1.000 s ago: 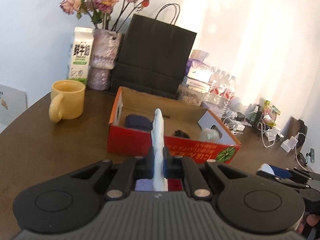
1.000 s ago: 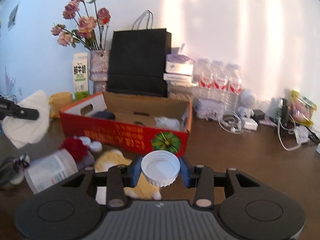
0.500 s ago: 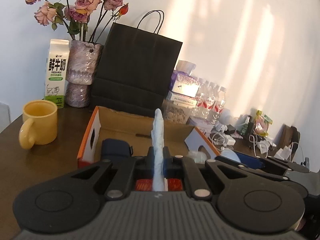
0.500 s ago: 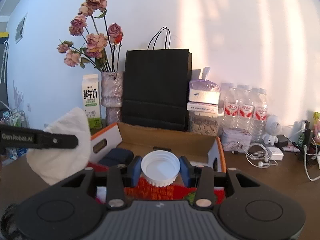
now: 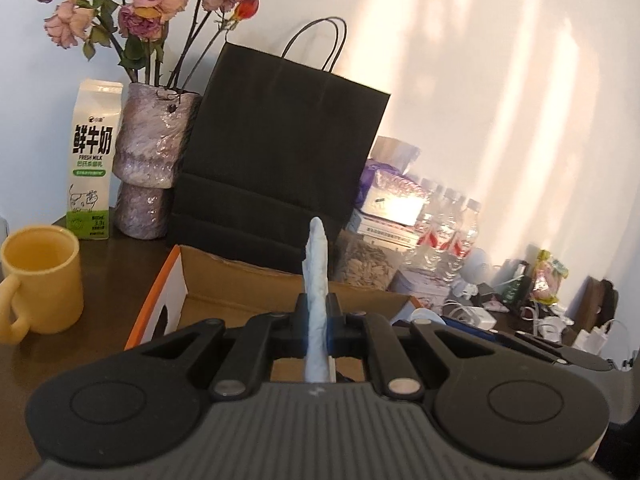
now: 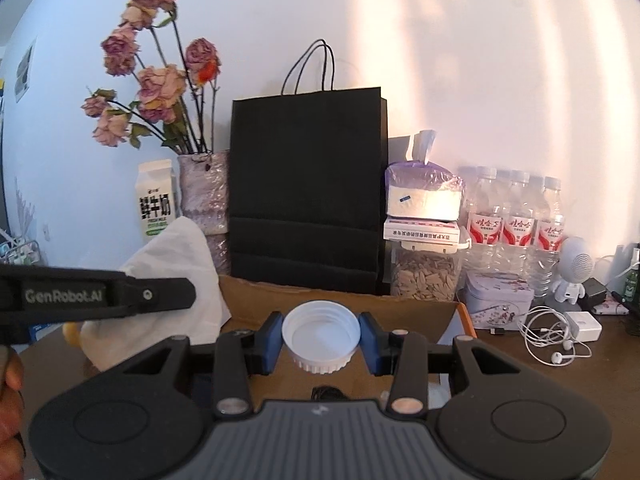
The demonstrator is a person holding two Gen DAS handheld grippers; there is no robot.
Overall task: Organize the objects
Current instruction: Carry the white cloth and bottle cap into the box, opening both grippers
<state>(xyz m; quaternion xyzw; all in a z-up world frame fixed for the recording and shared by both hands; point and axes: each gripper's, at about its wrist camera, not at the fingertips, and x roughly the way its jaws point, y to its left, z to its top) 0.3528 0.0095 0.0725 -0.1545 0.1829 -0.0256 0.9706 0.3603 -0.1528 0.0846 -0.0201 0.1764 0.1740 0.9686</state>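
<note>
My left gripper (image 5: 317, 316) is shut on a crumpled white tissue (image 5: 317, 276) that stands up edge-on between its fingers. From the right wrist view the same tissue (image 6: 176, 280) hangs broad and loose at the left, with the left gripper's black finger in front of it. My right gripper (image 6: 321, 338) is shut on a white screw cap (image 6: 321, 334), open side up. Both grippers hover over the orange-and-red cardboard box (image 5: 168, 292), whose brown far wall (image 6: 360, 308) shows just beyond the cap. Most of the box's contents are hidden by the grippers.
Behind the box stand a black paper bag (image 5: 276, 160), a vase of dried roses (image 5: 154, 160) and a milk carton (image 5: 92, 164). A yellow mug (image 5: 40, 280) sits left. On the right are several water bottles (image 6: 516, 216), a seed jar (image 6: 424, 276), a tin, earphones (image 6: 556, 340) and chargers.
Both grippers have moved forward and slightly up over the box, each keeping its load. The box's red front and the items before it have dropped out of view; the back objects loom larger.
</note>
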